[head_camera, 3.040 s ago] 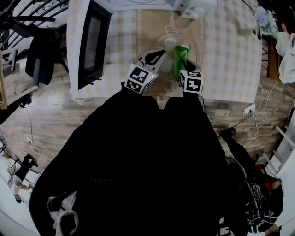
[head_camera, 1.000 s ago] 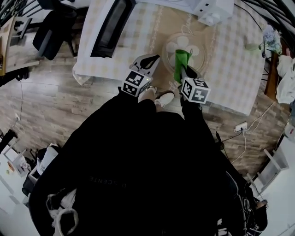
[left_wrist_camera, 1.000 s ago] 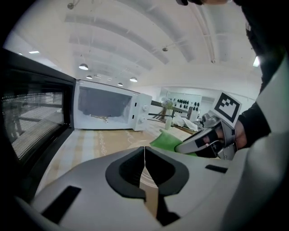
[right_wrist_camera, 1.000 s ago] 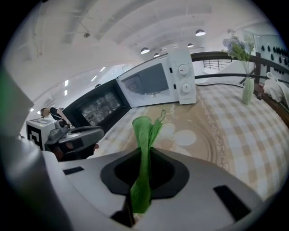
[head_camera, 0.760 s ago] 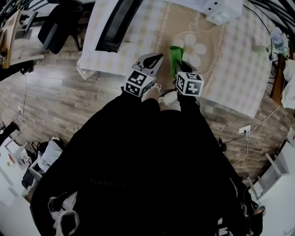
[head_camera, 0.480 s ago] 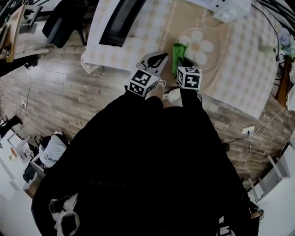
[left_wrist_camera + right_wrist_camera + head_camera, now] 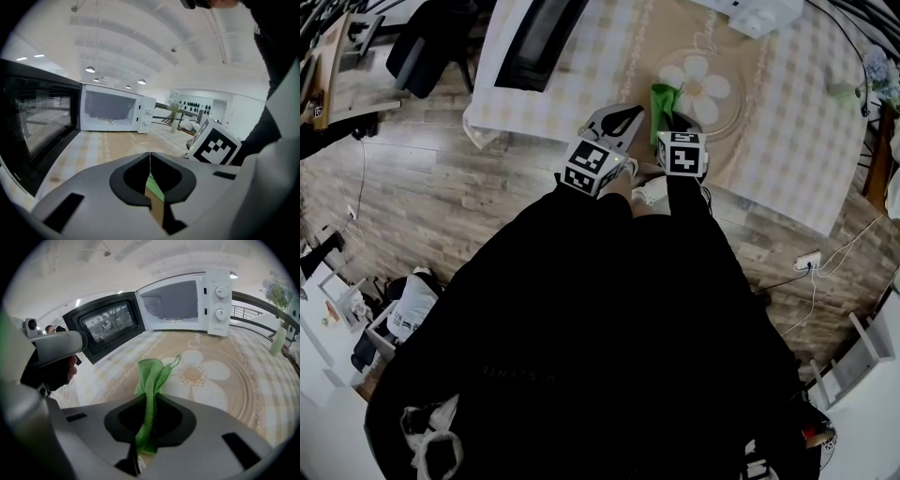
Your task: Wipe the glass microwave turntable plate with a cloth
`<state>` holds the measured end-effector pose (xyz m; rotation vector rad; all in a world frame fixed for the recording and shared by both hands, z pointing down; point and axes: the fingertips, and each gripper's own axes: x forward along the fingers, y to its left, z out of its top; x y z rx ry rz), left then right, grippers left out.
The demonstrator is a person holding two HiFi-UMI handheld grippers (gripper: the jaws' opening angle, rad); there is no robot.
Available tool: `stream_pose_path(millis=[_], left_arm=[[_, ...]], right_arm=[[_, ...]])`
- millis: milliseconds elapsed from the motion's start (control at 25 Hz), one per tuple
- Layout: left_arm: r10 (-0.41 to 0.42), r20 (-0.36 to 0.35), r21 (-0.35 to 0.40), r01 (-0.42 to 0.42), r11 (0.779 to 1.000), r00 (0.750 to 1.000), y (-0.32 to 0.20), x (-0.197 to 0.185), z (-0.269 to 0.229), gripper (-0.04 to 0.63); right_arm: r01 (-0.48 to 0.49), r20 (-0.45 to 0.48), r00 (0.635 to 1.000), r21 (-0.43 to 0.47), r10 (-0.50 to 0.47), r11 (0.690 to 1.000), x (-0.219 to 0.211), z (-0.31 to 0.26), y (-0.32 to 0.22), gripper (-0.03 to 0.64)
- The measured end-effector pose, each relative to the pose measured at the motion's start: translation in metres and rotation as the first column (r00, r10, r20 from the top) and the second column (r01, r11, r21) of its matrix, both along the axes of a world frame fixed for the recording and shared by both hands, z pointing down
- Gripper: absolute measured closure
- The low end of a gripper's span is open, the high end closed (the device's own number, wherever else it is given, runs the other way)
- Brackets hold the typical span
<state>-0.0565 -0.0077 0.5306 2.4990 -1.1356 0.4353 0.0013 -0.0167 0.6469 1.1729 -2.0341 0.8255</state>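
Right gripper [image 7: 149, 401] is clamped on the green cloth [image 7: 152, 376], which sticks out over the near left rim of the glass turntable plate [image 7: 220, 394]. The plate sits by the table's [image 7: 581, 66] near edge. Left gripper [image 7: 150, 161] has its jaws together, nothing in them, and hangs just beside. I'd say wiping is midway, with most of the glass left. Three seconds ago the cloth was over the plate's middle; now it's at the left rim.

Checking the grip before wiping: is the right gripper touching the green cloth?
Touching. The right gripper view shows the right gripper with its jaws closed on the green cloth, which sticks out ahead of them.
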Motion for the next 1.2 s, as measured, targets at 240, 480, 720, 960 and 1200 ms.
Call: stream_pose_path(millis=[240,480,720,960,1200], left_arm=[[0.023,0.004,-0.009,-0.023,1.0,1.0,0.011,0.013,-0.003,0.574],[0.053,0.001,-0.001,-0.053,0.999,0.999,0.015,0.032,-0.009,0.574],[0.089,-0.007,0.014,-0.089,0.996,0.996,0.017,0.054,-0.02,0.574],[0.102,-0.01,0.026,-0.102,0.994,0.995,0.022,0.061,-0.026,0.574],[0.103,-0.015,0.053,-0.102,0.993,0.995,0.031,0.065,-0.039,0.574]], right_arm=[[-0.037,-0.004,0.999,-0.001,0.037,0.999,0.027,0.001,0.008,0.563],[-0.095,0.0,0.995,-0.013,0.095,0.995,0.057,0.002,0.016,0.563],[-0.162,-0.019,0.987,-0.013,0.161,0.987,0.098,0.003,0.02,0.563],[-0.241,-0.035,0.97,-0.003,0.241,0.97,0.14,0.003,0.023,0.563],[-0.287,0.014,0.958,0.018,0.287,0.958,0.173,-0.005,0.026,0.565]])
